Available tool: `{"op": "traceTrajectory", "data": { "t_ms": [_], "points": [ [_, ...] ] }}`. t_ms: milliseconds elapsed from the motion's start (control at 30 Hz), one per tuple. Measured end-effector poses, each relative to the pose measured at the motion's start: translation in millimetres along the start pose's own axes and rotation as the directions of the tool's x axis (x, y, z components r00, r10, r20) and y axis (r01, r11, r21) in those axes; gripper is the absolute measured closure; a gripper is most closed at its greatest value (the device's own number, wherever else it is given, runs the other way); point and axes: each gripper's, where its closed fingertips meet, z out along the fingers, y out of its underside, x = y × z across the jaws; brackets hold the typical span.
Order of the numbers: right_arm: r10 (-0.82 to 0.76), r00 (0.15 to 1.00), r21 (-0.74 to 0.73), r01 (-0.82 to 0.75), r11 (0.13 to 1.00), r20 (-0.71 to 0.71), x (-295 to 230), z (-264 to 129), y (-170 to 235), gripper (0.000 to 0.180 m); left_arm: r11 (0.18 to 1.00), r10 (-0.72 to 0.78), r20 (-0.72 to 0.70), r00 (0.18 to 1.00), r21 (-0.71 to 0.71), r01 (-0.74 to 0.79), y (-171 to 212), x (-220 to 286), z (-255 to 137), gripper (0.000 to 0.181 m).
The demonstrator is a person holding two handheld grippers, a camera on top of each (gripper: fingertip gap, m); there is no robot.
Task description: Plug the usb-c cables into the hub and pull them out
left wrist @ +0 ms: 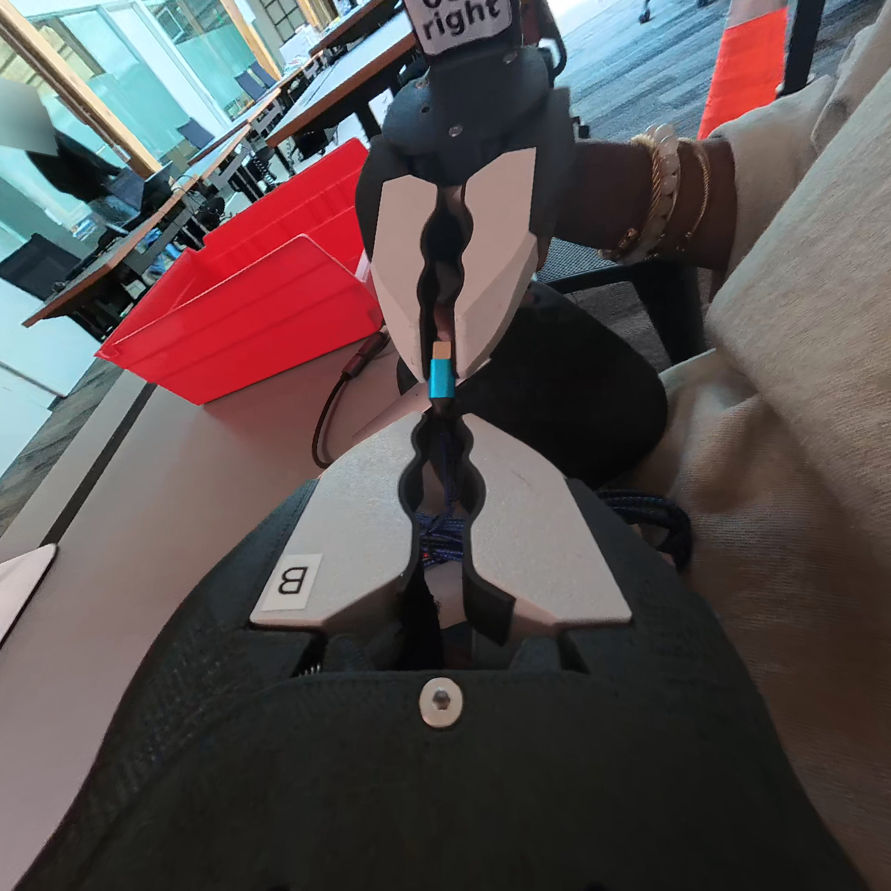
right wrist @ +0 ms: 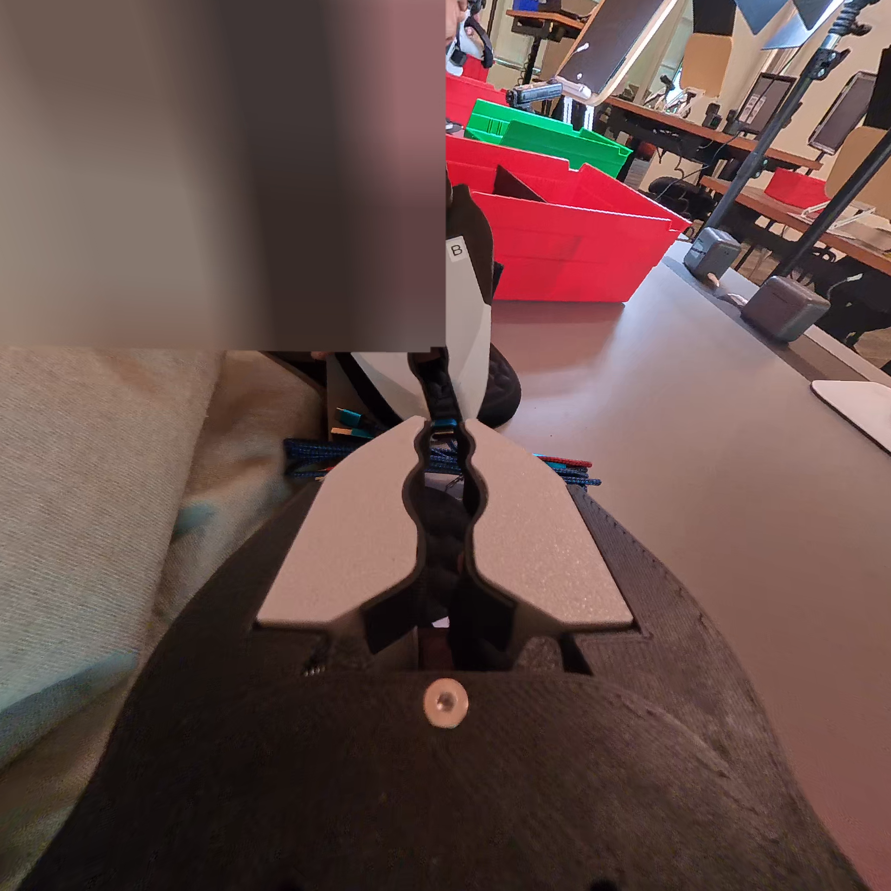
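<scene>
A blue braided usb-c cable (left wrist: 446,463) ends in a teal plug (left wrist: 441,381) with a bare metal tip. My left gripper (left wrist: 441,422) is shut on the cable just behind the plug and holds it up over the table. My right gripper (left wrist: 441,369) faces it tip to tip, its jaws closed on the plug's front end. In the right wrist view the plug (right wrist: 442,425) sits between my right gripper's (right wrist: 443,426) tips. More coiled blue cable (right wrist: 308,458) and spare teal plugs (right wrist: 354,418) lie behind. I cannot make out the hub.
A red bin (left wrist: 250,308) stands on the grey table (left wrist: 159,482), with a dark red cable (left wrist: 332,410) and a black rounded object (left wrist: 578,395) beside it. A green bin (right wrist: 545,135), grey boxes (right wrist: 786,313) and a white pad (right wrist: 858,410) lie farther off. A person's beige clothing (left wrist: 795,434) is close. Left and right tips are no more than a few centimetres apart.
</scene>
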Motion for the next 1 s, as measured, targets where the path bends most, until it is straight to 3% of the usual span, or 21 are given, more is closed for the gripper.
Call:
{"op": "traceTrajectory", "data": {
  "t_ms": [33,300,1000],
  "points": [
    [-0.001,1.0,0.0,0.001,1.0,-0.001,0.2,0.0,0.1,0.17,1.0,-0.005,-0.014,1.0,0.015,0.005,-2.4,2.0,-0.9,0.168],
    [-0.006,1.0,0.002,0.006,1.0,0.009,-2.4,2.6,-0.7,0.17,0.999,-0.037,-0.032,0.999,0.02,0.038,-5.3,4.7,1.6,0.153],
    [-0.019,1.0,-0.013,0.019,1.0,0.012,-4.6,6.4,0.2,0.17,0.996,-0.087,-0.048,0.995,0.012,0.088,-4.2,4.9,4.3,0.169]
  ]
}}
